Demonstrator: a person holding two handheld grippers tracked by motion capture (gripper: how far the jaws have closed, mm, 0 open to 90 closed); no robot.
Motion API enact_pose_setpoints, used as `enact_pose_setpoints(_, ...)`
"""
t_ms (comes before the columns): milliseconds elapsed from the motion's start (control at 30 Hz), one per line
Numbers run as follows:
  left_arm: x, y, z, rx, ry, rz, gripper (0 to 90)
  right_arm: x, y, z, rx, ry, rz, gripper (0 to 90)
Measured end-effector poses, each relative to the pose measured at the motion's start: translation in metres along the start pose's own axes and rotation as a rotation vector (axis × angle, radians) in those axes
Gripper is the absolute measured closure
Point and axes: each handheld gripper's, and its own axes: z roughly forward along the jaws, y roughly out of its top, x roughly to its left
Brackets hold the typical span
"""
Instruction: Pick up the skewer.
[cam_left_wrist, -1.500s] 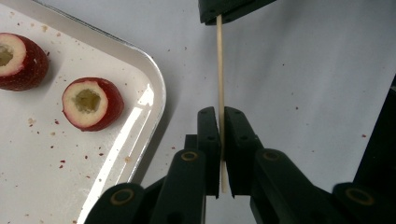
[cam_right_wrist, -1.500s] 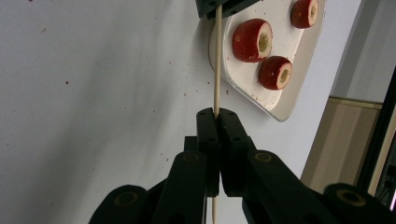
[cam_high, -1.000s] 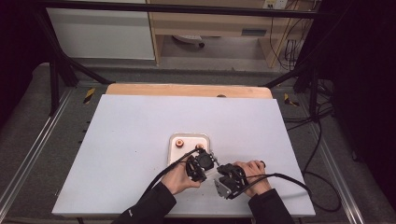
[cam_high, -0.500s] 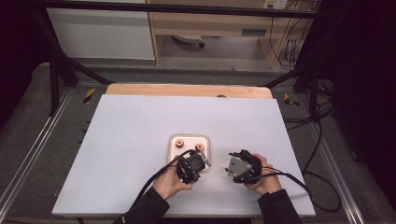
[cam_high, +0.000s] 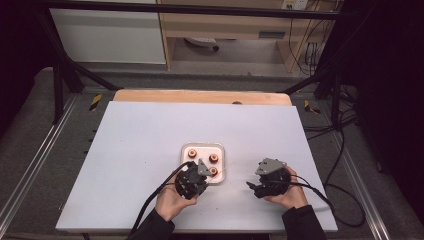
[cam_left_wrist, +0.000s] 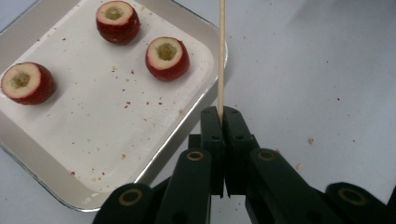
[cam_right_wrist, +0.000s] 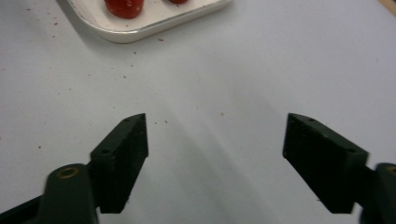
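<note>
My left gripper (cam_left_wrist: 221, 114) is shut on a thin wooden skewer (cam_left_wrist: 221, 56), which points straight out past the corner of a small metal tray (cam_left_wrist: 93, 116). Three red cored fruits (cam_left_wrist: 167, 58) sit in the tray. In the high view the left gripper (cam_high: 201, 171) lies at the tray's (cam_high: 202, 149) near edge. The right gripper (cam_high: 252, 189) is off to the tray's right over bare table. Its jaws (cam_right_wrist: 215, 121) have just been opening and stand wide apart with nothing between them.
The white table top (cam_high: 140, 150) has free room on all sides of the tray. A wooden strip (cam_high: 200, 96) runs along its far edge. Cables trail from both grippers towards the near edge. Small red crumbs dot the tray and the table.
The two grippers were close together below the tray and have drawn apart. The right one went right, and the left one went a little left.
</note>
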Motion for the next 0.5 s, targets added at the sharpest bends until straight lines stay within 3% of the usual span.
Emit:
enact_pose_setpoints(333, 0.001, -0.033, -0.01, -0.177, 0.025, -0.133, 88.5, -0.003, -0.001, 0.003, 0.038, 0.066, 0.157, 7.3)
enact_pose_setpoints(500, 0.003, -0.05, -0.012, -0.255, 0.033, -0.189, 88.5, -0.003, 0.001, 0.002, 0.016, 0.102, 0.231, 4.0)
